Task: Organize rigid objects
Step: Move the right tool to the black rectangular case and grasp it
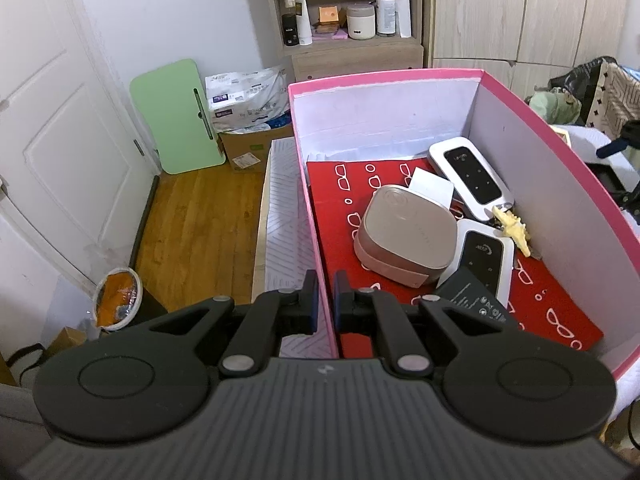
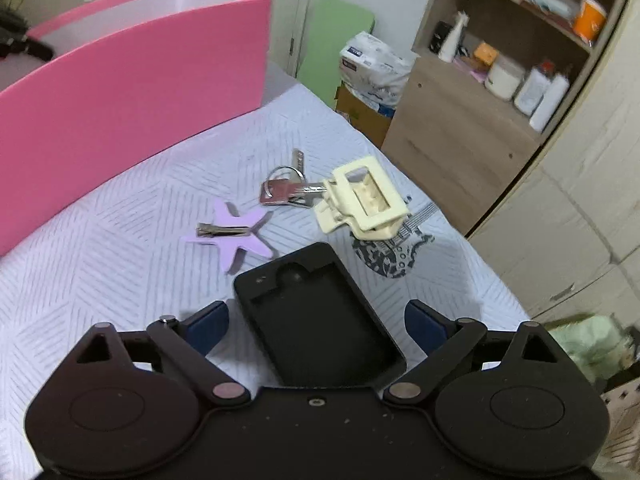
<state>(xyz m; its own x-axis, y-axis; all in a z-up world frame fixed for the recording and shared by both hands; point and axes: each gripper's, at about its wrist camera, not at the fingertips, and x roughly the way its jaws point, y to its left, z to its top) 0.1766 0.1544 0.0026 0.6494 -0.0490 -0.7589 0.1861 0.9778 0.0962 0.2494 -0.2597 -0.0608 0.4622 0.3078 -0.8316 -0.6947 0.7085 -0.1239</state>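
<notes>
A pink box [image 1: 560,200] stands on a white patterned cloth [image 1: 284,208]. My left gripper [image 1: 326,292] is shut on its left wall. Inside, on a red card with a glasses print, lie a taupe square device [image 1: 404,236], two white remotes [image 1: 472,176], a black battery and a cream toy [image 1: 514,228]. In the right wrist view my right gripper [image 2: 317,314] stands open low over the cloth, with a black case [image 2: 316,320] between its fingers and a gap on each side. Beyond it lie a purple star hair clip [image 2: 236,234], keys [image 2: 286,192] and a cream plastic latch [image 2: 360,208].
The pink box [image 2: 120,92] stands left of the loose items. A wooden shelf unit [image 2: 480,92] with bottles and jars and a wardrobe [image 2: 560,220] stand past the cloth's right edge. A green board [image 1: 176,116] and a cardboard box [image 1: 244,148] sit on the wooden floor by a white door [image 1: 60,140].
</notes>
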